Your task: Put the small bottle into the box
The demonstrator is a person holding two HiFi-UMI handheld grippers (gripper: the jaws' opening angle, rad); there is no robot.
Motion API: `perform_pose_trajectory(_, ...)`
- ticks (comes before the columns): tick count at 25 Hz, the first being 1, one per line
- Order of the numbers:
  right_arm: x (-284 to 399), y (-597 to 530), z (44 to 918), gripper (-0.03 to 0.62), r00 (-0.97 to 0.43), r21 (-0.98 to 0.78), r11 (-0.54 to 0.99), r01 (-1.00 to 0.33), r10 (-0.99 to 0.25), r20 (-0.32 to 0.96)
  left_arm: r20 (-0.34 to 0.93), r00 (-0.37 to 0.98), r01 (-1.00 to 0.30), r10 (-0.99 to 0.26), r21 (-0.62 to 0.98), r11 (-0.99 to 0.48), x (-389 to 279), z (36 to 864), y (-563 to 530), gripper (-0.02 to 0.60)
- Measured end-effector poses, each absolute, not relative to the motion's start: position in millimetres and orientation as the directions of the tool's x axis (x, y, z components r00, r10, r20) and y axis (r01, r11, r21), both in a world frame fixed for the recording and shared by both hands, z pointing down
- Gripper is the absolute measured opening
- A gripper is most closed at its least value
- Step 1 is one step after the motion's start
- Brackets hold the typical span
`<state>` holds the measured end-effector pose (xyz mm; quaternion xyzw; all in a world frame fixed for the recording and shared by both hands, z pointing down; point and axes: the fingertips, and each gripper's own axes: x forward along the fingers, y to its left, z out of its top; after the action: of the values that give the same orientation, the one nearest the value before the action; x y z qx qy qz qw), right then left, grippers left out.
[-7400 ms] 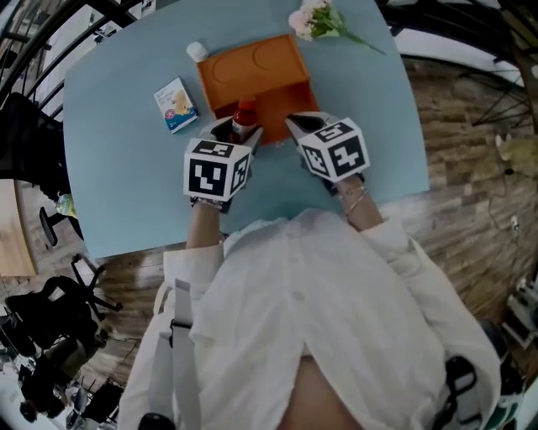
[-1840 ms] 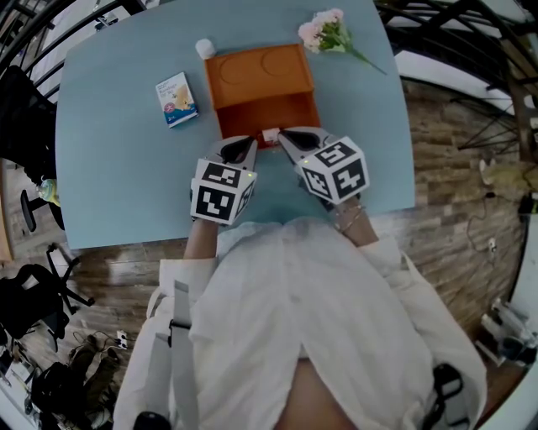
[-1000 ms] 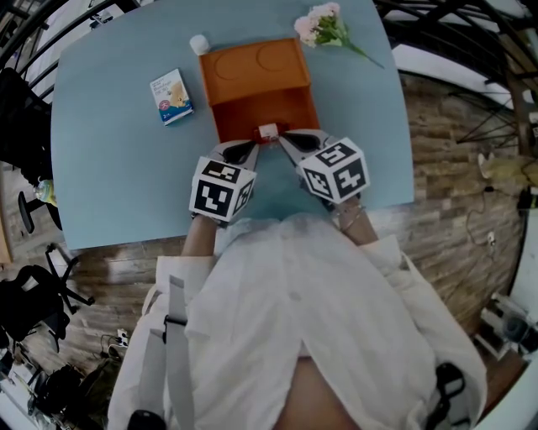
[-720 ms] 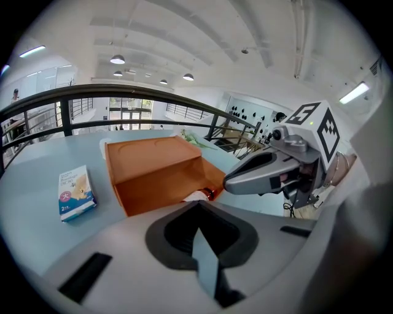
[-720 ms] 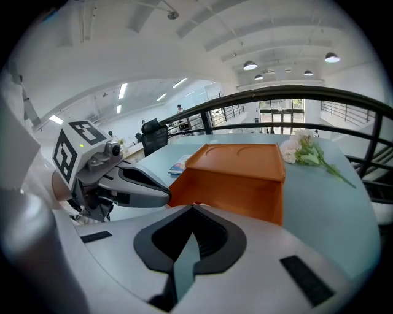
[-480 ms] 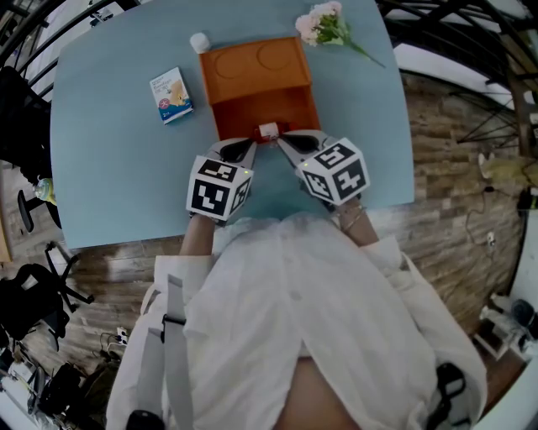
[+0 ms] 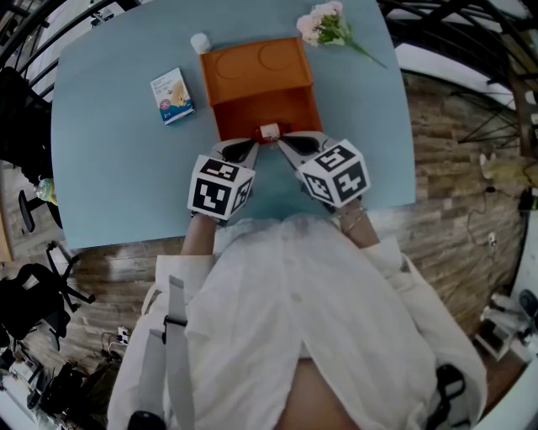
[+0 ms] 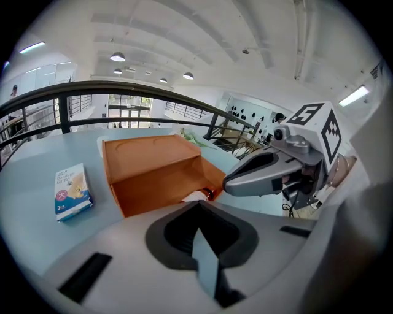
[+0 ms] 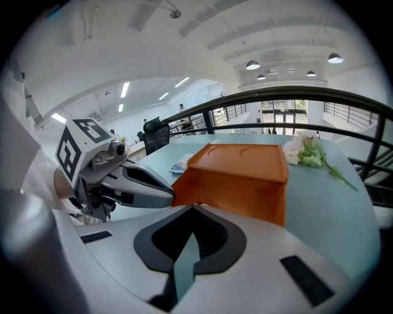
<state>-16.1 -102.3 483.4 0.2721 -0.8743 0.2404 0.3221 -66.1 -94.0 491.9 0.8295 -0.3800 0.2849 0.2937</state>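
The orange box [image 7: 225, 117] stands open on the blue table, its lid [image 7: 252, 60] folded back. The small bottle [image 7: 269, 131], white-labelled with a red end, lies on its side inside the box at the near edge; in the left gripper view the bottle [image 8: 198, 196] shows just past my jaws. My left gripper [image 7: 250, 145] is shut and empty, its tip just left of the bottle. My right gripper [image 7: 282, 141] looks shut too, its tip just right of the bottle. Neither holds anything.
A small blue-and-white carton [image 7: 171, 95] lies left of the box. A white round cap [image 7: 199, 42] sits behind the box's left corner. Pink flowers [image 7: 324, 23] lie at the back right. The table's near edge [image 7: 126, 238] runs under my arms.
Several seconds ago my left gripper held the bottle upright at the box's front; now the bottle lies in the box and the gripper is empty. Over the last second nothing has moved.
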Motion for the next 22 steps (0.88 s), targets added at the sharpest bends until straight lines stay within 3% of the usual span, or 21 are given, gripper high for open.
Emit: perform_pose_trajectory(22,-21.6,-96.6,487.6,0.002,-0.654,-0.254,0.754,-0.605,-0.289,0.7,0.704,0.55,-0.795,-0.448,0.277,-0.54,-67.6,495.0,-92.5,0.003)
